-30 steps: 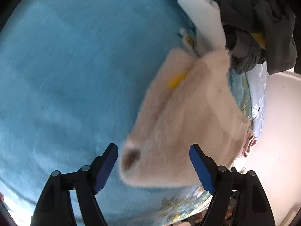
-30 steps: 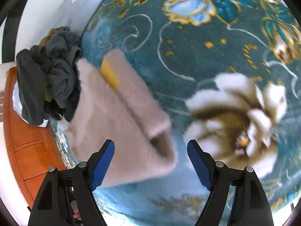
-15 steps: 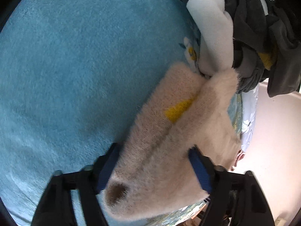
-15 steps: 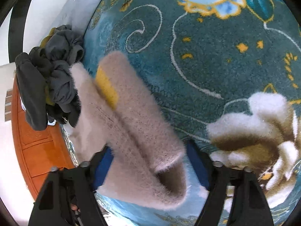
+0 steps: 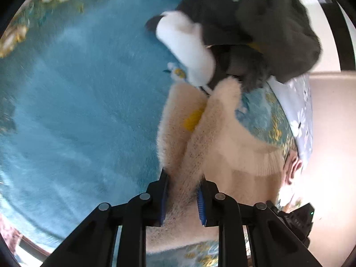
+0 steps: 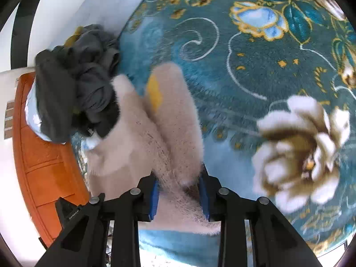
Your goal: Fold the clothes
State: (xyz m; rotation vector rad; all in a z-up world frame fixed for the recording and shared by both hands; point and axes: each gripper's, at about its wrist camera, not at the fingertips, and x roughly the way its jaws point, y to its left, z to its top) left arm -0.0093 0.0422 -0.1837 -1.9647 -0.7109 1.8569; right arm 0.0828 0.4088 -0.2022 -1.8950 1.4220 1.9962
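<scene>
A fluffy beige sweater (image 5: pixel 213 142) with a yellow patch lies folded on a teal floral carpet (image 5: pixel 77 111). My left gripper (image 5: pixel 182 198) is shut on the near end of the sweater. In the right wrist view the same beige sweater (image 6: pixel 155 133) runs from the clothes pile down into my right gripper (image 6: pixel 179 195), which is shut on its near end. Both pairs of blue pads press into the fluffy fabric.
A pile of dark grey and black clothes (image 5: pixel 255 26) with a white sleeve (image 5: pixel 189 49) lies just beyond the sweater; it also shows in the right wrist view (image 6: pixel 75 82). An orange wooden cabinet (image 6: pixel 40 160) stands left. A pale floral cloth (image 5: pixel 298 111) borders the carpet (image 6: pixel 255 66).
Both grippers moved in over the near end of the sweater and closed on it; a second ago both were open with the sweater ahead of them.
</scene>
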